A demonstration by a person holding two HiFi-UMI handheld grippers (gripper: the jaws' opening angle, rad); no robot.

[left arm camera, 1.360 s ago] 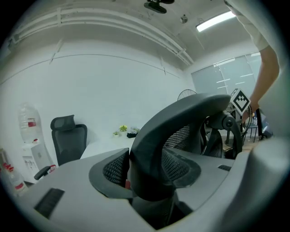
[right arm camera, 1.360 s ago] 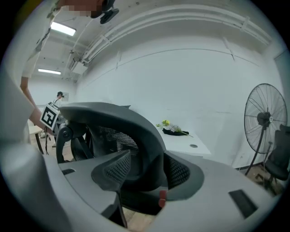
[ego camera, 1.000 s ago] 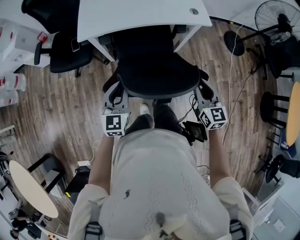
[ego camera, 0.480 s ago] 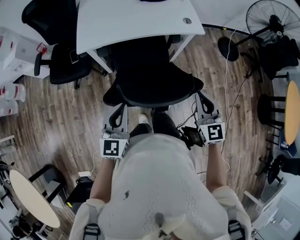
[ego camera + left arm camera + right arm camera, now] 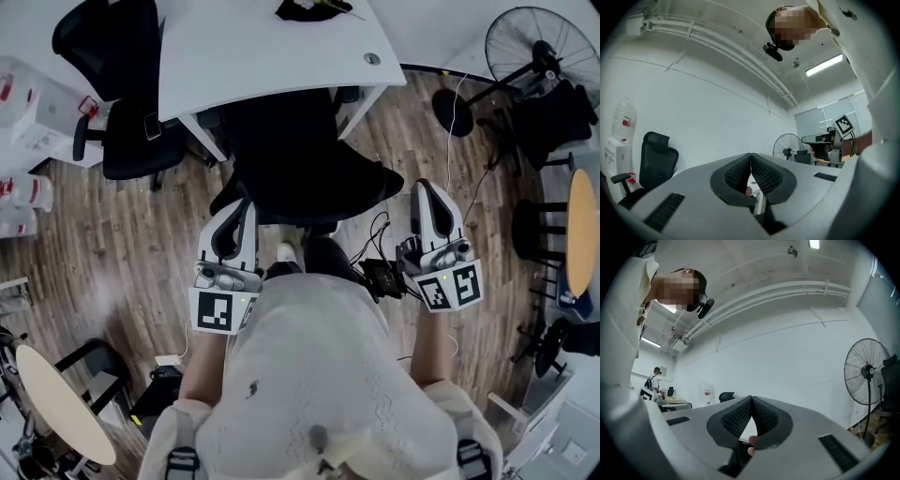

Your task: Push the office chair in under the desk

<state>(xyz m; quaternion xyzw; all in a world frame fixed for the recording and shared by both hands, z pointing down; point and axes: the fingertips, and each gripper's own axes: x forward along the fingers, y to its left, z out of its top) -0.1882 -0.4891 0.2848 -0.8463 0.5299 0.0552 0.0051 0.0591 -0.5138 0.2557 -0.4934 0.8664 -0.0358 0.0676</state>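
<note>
Left gripper [image 5: 239, 206] jaws together, right gripper [image 5: 424, 187] likewise — both empty, pointing forward

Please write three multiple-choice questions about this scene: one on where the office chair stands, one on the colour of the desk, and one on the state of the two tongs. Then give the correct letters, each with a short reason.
1. Where is the office chair relative to the desk?
A. on top of it
B. partly under it
C. far from it, tipped over

2. What colour is the desk top?
A. white
B. black
C. brown

3. In what state are the left tongs and the right tongs?
A. both open
B. both shut on the chair
C. both shut, holding nothing

Answers:
1 B, the seat sits beneath the desk edge.
2 A, the top looks plain white in the head view.
3 C, each gripper view shows them closed together with nothing between.
</note>
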